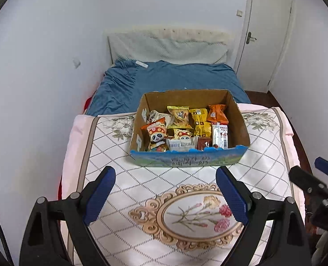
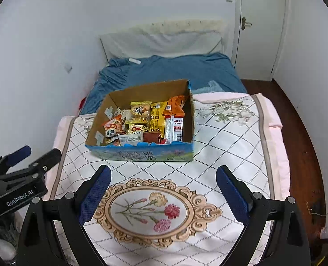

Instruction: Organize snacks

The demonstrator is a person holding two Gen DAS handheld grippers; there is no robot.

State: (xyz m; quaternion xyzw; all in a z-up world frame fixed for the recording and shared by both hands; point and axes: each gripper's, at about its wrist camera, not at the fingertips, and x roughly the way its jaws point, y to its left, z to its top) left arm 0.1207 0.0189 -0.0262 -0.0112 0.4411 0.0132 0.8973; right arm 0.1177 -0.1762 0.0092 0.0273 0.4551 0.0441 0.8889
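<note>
A brown corrugated cardboard box (image 1: 239, 119) of crinkly foil snack packets (image 1: 200, 122) sat on the quilted floral bedspread (image 1: 124, 177); left gripper (image 1: 165, 191) and right gripper (image 2: 163, 190) hovered nearby, jaws spread, empty.

I'm seeing the box (image 1: 189, 155) sitting on the quilt (image 1: 110, 155) across the bed (image 1: 164, 77), snack packets (image 1: 179, 115) lying inside it. Behind the box, the sheet is stretching to the pillow (image 1: 168, 46). The door (image 1: 266, 37) is standing right of the box, farther back.
</note>
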